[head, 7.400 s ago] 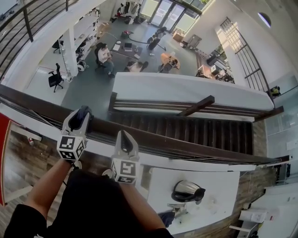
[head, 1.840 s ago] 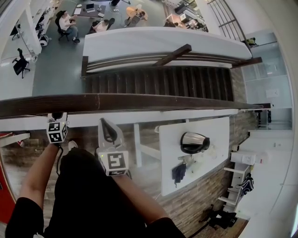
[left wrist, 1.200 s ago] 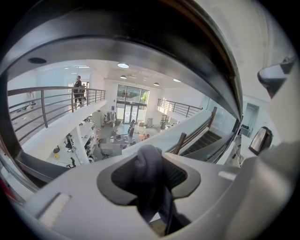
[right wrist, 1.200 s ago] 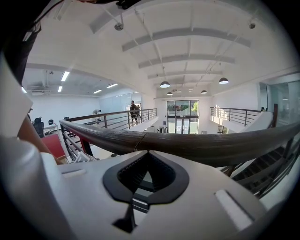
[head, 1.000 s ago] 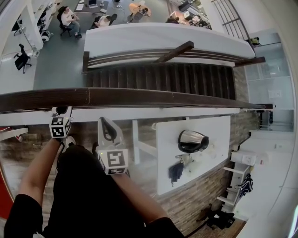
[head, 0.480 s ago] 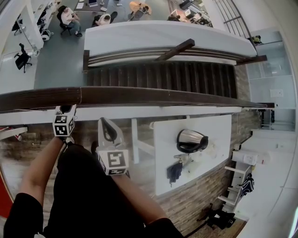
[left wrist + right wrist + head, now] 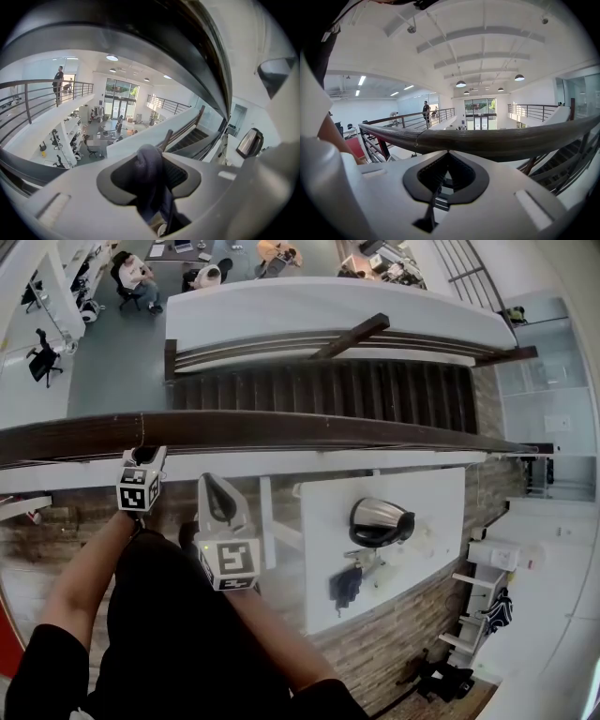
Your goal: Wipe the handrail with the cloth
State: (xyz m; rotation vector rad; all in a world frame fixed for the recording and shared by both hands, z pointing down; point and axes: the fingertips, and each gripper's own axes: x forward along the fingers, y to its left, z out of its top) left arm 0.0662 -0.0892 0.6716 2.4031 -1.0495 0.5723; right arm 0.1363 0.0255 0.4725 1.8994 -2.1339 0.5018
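The dark brown handrail (image 7: 309,430) crosses the head view from left to right. My left gripper (image 7: 145,457) is pressed against its near side, shut on a dark blue-grey cloth (image 7: 147,176) that bulges out between the jaws. In the left gripper view the handrail (image 7: 140,33) arches close overhead. My right gripper (image 7: 214,487) hangs a little below the rail, to the right of the left one, shut with nothing in it. Its tips (image 7: 447,153) point at the handrail (image 7: 497,140) from just underneath.
Beyond the rail is a drop to a lower floor with a staircase (image 7: 328,390) and people at desks (image 7: 141,276). Below me stands a white table (image 7: 422,559) with a metal kettle (image 7: 380,521) and a dark object (image 7: 344,585).
My left gripper has slid to the right along the handrail with the cloth. The right gripper has hardly moved.
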